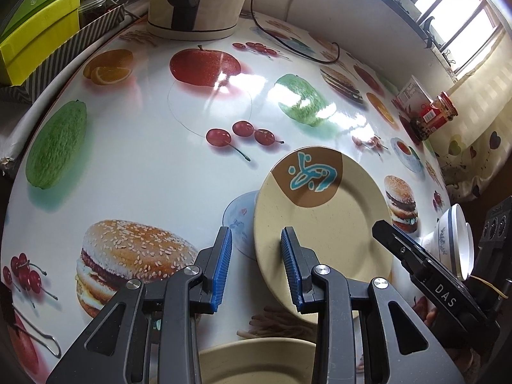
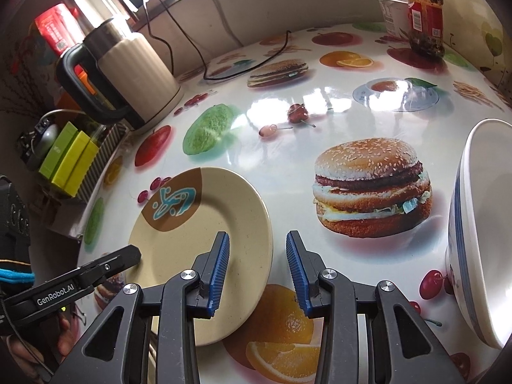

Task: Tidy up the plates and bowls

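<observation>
Blue-padded jaws of both the left gripper (image 1: 256,268) and right gripper (image 2: 257,272) stand released, grasping nothing. Just beyond lies the plate (image 2: 204,243) flat on the glossy bench (image 1: 144,176), the bowl (image 2: 473,240) farther right. Its low rim could slip from a pinch and skid.

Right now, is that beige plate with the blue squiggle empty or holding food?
Empty. The beige plate lies flat on the table, its whole face bare; nothing sits on it.
</observation>
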{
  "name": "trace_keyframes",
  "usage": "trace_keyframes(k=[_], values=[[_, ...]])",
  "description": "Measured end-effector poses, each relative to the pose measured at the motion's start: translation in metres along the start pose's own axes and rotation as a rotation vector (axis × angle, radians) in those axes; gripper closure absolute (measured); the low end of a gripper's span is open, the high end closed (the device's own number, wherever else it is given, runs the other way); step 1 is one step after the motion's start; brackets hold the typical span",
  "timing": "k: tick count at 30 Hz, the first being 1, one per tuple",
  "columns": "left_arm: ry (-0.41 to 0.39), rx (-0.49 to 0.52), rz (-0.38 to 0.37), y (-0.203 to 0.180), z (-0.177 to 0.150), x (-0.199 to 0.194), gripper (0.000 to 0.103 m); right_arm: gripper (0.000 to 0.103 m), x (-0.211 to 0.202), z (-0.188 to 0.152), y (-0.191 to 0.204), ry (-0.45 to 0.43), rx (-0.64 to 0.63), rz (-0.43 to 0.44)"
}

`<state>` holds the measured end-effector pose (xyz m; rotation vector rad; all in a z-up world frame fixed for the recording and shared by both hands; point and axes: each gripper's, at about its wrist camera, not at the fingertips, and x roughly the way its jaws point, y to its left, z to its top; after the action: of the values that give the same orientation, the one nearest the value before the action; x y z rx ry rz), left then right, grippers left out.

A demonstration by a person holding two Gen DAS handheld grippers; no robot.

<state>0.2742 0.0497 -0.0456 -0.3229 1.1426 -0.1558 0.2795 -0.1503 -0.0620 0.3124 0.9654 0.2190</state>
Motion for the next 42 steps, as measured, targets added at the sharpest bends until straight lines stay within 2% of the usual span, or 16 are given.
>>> trace_keyframes(k=[3, 6, 8, 13, 16, 32, 42], values=[[-0.003, 0.002, 0.003, -0.001, 0.000, 0.001, 0.070, 0.068, 0.000, -0.001, 0.000, 0.001, 0.000, 0.005], [-0.003, 0.002, 0.004, -0.001, 0.000, 0.001, 0.070, 0.075, 0.000, -0.001, -0.001, 0.000, -0.003, 0.001], [-0.005, 0.007, 0.006, -0.001, 0.000, 0.001, 0.070, 0.076, 0.000, -0.001, -0.001, -0.001, -0.003, 0.001], [-0.011, 0.013, -0.001, -0.003, 0.000, 0.001, 0.079, 0.082, 0.000, -0.002, 0.000, 0.002, -0.003, 0.018], [-0.016, 0.030, 0.008, -0.007, 0.000, 0.001, 0.083, 0.082, 0.000, -0.003, 0.001, 0.000, -0.007, 0.016], [-0.022, 0.034, 0.024, -0.009, -0.001, -0.002, 0.083, 0.082, -0.001, -0.003, 0.001, 0.001, -0.004, 0.015], [-0.049, 0.036, 0.010, -0.013, -0.005, -0.018, 0.083, 0.083, -0.013, -0.007, 0.000, -0.012, 0.006, 0.025]])
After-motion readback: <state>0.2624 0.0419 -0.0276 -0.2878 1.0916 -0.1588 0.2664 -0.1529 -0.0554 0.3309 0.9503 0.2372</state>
